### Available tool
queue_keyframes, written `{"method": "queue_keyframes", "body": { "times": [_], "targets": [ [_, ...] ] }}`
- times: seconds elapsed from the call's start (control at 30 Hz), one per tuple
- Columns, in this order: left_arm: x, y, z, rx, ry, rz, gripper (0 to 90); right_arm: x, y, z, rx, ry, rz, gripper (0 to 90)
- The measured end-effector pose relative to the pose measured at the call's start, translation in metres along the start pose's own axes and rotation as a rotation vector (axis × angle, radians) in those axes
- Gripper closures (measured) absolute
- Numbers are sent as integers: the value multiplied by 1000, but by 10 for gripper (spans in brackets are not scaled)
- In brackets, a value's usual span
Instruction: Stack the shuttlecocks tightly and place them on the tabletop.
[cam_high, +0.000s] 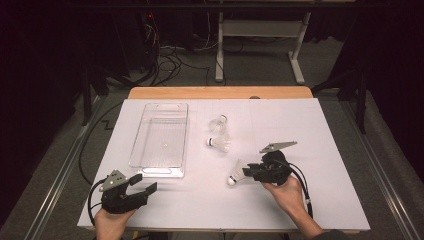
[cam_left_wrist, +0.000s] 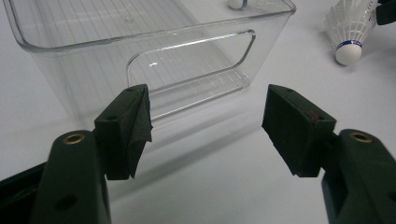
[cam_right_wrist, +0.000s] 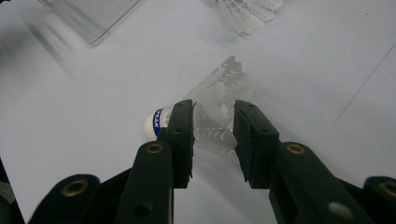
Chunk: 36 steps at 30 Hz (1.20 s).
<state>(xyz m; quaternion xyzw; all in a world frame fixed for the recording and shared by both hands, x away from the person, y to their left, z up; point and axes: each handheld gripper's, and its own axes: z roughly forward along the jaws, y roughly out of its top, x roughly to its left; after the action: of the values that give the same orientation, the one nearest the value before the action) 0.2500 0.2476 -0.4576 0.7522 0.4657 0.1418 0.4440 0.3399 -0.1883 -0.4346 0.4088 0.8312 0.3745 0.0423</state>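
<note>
A white shuttlecock (cam_high: 235, 176) with a blue-banded cork lies on the white sheet at the front right. My right gripper (cam_high: 247, 170) is shut on its feather skirt (cam_right_wrist: 219, 84), with the cork poking out to the left of the jaws. Two more shuttlecocks (cam_high: 220, 144) (cam_high: 219, 122) lie farther back near the middle. A clear plastic bin (cam_high: 156, 171) stands empty at the left of centre. My left gripper (cam_high: 142, 184) is open just before the bin's near end (cam_left_wrist: 140, 42), with nothing between its pads (cam_left_wrist: 135, 126).
White paper (cam_high: 300, 130) covers the wooden table (cam_high: 220, 92). Black cables trail from both grippers over the front edge. A white desk frame (cam_high: 260, 45) and loose cables stand on the floor beyond the table.
</note>
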Motion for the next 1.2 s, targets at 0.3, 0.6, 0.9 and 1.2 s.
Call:
{"method": "queue_keyframes", "body": {
  "times": [0.3, 0.6, 0.9, 1.2],
  "targets": [
    [0, 0, 0, -1, -1, -1, 333, 1, 0, 2, 29, 9, -13, 773],
    [0, 0, 0, -6, -2, 0, 333, 2, -1, 2, 50, 28, -32, 889],
    [0, 0, -1, -6, -1, 0, 333, 4, -1, 0, 35, 44, -47, 900],
    [-1, 0, -1, -4, 4, 8, 333, 4, -1, -7, 6, 50, -48, 900]
  ]
}}
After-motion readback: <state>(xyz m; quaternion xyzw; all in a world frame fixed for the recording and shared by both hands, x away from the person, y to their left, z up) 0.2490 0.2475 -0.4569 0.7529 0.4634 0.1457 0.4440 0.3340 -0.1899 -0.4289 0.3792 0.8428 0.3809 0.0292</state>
